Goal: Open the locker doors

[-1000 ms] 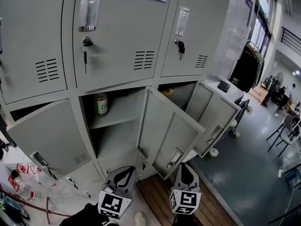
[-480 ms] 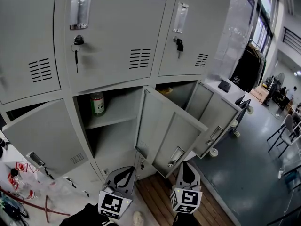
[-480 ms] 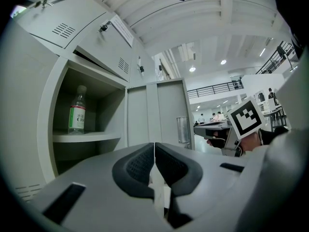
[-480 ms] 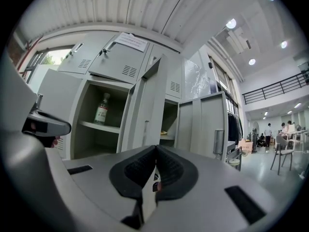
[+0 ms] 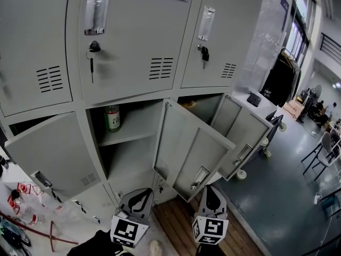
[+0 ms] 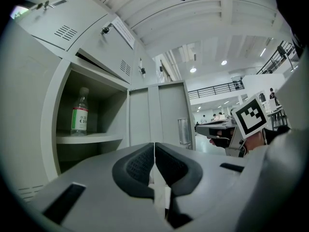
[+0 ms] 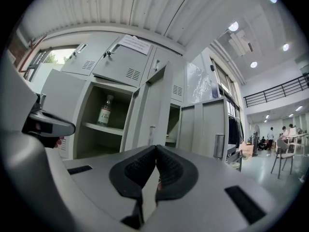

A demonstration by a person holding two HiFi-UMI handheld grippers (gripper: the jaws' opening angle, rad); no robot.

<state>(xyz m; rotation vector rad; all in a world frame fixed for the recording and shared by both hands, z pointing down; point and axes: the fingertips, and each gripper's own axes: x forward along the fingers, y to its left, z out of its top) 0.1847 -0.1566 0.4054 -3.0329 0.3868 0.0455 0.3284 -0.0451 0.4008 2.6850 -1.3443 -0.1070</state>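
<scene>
A bottle (image 5: 112,118) is seen on the shelf of the middle lower compartment. Just right of it the middle lower door (image 5: 189,153) is swung wide, and further right the right lower door (image 5: 246,135) is opened too. Left of the bottle and below it, the left lower door (image 5: 53,153) is hung out. Above the bottle the upper middle door (image 5: 133,41) is shut, with a key (image 5: 94,49) left in its lock and a recessed pull (image 5: 97,9) set over that. The upper right door (image 5: 218,36) is shut likewise. Well below the bottle the left gripper (image 5: 139,196) and the right gripper (image 5: 209,190) are held level, each with jaws pressed together on nothing. The shut doors are judged to be thin, stiff sheet steel, light on the hinge. The pull is best pinched at its edge, as the small key is likely to be slippery.
</scene>
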